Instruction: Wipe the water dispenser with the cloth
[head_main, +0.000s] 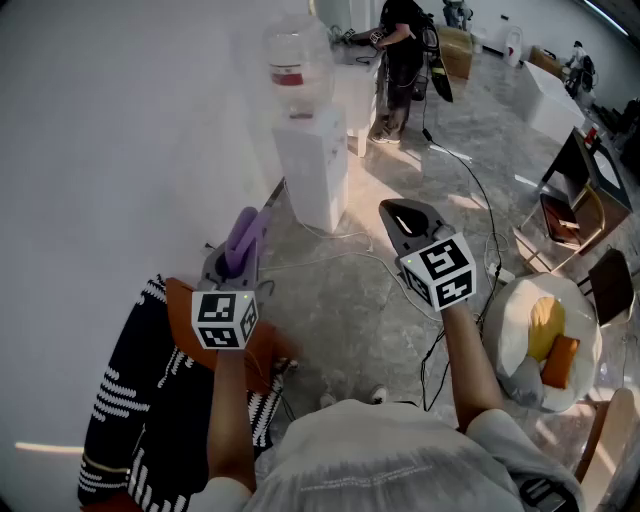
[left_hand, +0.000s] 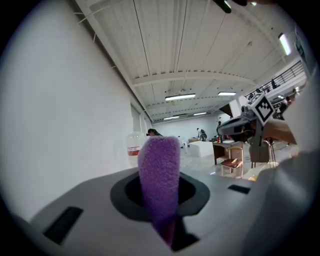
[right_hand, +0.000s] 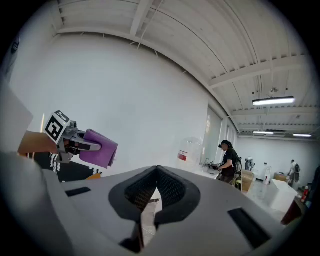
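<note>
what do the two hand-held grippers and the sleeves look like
The left hand-held gripper and right hand-held gripper are both grey, wedge-shaped bodies with dark padded jaws. Each carries a white cube with black square markers at its rear. The person wears a pale short-sleeved top.

A plain white wall (head_main: 110, 130) is seen along the left, met by a polished grey floor (head_main: 340, 300) crossed by black cables (head_main: 478, 190). A wooden chair (head_main: 562, 218) is placed toward the right. A ribbed white ceiling (left_hand: 190, 45) is lit by long strip lights (left_hand: 180, 96) overhead.
</note>
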